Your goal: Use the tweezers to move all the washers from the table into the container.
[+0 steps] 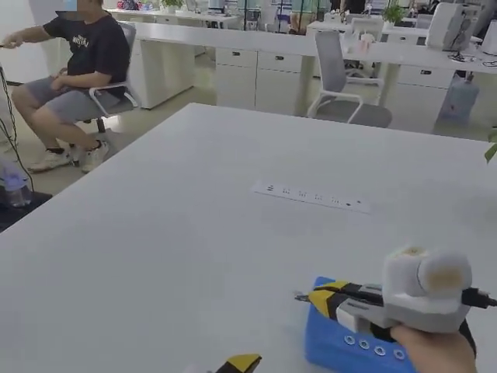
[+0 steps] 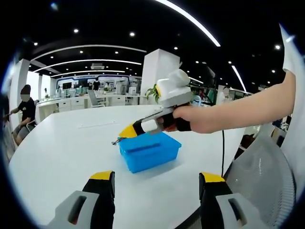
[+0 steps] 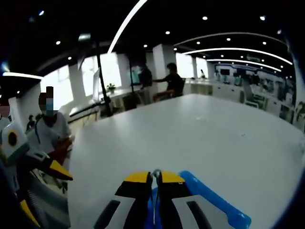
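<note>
Washers [image 1: 363,344], as far as I can tell, are the four small pale rings in a row against the blue of the container [image 1: 322,346], just under the right gripper [image 1: 314,297] in the head view. They are too small to be sure of. Whether others lie on the table [image 1: 194,233] I cannot tell.

The right gripper's jaws are pressed together on the tweezers [image 1: 299,296], whose thin metal tip pokes out past the yellow jaw ends above the container's near-left corner. The left gripper [image 2: 157,191] hangs with its jaws wide apart and holds nothing.

My reading is that this is the drop-off end of a carry, or the pause between two carries. The next move would need a washer found on the table, the tweezer tip lowered flat to it, and a light pinch.

The right gripper view shows the tweezers [image 3: 156,173] caught between the closed jaws, with the container's rim [image 3: 214,200] beneath. The left gripper view gives a side-on look: the hand [image 2: 190,119], the right gripper and the tweezer tip just above the open container [image 2: 150,152]. The head view adds a power strip [image 1: 311,196] farther up the table and a seated person [image 1: 78,62] well beyond it.
</note>
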### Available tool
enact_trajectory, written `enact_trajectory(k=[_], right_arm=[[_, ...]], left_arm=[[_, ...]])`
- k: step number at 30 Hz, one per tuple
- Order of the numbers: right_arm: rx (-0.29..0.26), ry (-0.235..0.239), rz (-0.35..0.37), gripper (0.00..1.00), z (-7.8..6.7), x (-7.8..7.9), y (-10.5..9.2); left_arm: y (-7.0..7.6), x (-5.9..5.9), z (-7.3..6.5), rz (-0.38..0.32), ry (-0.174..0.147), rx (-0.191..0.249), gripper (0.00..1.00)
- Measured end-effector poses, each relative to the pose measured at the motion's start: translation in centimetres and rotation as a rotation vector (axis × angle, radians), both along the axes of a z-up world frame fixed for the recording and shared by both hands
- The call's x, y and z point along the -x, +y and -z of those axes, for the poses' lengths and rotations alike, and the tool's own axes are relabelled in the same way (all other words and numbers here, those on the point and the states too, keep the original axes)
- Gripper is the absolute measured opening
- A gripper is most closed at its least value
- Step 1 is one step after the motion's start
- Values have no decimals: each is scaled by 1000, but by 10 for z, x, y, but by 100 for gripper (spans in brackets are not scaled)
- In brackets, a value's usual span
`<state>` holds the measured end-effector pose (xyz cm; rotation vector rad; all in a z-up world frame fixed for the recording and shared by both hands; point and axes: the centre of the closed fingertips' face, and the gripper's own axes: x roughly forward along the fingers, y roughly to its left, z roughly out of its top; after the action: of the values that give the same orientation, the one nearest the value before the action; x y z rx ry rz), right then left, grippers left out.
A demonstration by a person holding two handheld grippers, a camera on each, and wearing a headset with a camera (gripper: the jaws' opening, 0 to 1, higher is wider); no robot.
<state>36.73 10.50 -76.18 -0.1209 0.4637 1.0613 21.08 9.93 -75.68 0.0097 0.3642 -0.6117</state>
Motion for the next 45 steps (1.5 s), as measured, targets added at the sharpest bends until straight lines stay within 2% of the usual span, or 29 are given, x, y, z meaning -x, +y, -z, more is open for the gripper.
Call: enact_trajectory(k=[3,5,7,8,9,10,11,12,14,16,17,23,26,27,30,33,35,37,39,43,45], right_arm=[[7,-9,11,3,-12,-8,-14],[51,-18,14,3,-12,-14,-27],[80,10,-1,4,-9,-14,-35],[103,63,-21,3,-3,-9,-38],[128,68,-31,4,0,-8,-40],[189,75,-58,3,8,-5,-42],[225,70,-74,3,12,-4,-43],[275,88,-104,3,19,2,-43],[324,103,-141,3,27,7,-41],[409,128,-193,3,39,15,-40],[453,115,-212,3,43,16,-39],[621,166,-314,4,61,15,-37],[691,151,-361,4,65,17,-33],[674,135,-354,4,61,14,-27],[629,171,-356,4,63,13,-17],[623,162,-346,4,63,12,-15],[585,152,-331,4,63,14,-14],[509,146,-272,4,61,12,-14],[409,171,-194,4,58,10,-17],[257,147,-99,4,55,7,-25],[223,154,-66,4,55,7,-29]], left_arm=[[1,0,-1,-6,-3,3,73],[1,0,-1,-6,-3,3,73],[1,0,-1,-4,-4,0,72],[0,0,-1,-4,-5,1,72],[1,0,-1,-5,-5,1,72],[1,0,-1,-5,-7,2,72],[1,0,-1,-6,-8,3,72],[1,0,-1,-6,-8,3,72],[1,0,-1,-8,-10,3,72],[1,0,-1,-9,-8,3,72],[1,0,-1,-7,-7,2,72],[1,-1,0,-6,-6,2,72],[1,-1,-1,-7,-7,1,72],[1,-1,-1,-9,-8,2,72],[2,-2,-1,-14,-12,3,72],[3,-2,-1,-15,-12,3,72],[3,-2,-1,-17,-13,5,72],[3,-2,-2,-16,-13,5,72],[3,-2,-1,-17,-14,6,72],[2,-1,0,-8,-12,4,72],[1,-1,1,-5,-11,3,72]])
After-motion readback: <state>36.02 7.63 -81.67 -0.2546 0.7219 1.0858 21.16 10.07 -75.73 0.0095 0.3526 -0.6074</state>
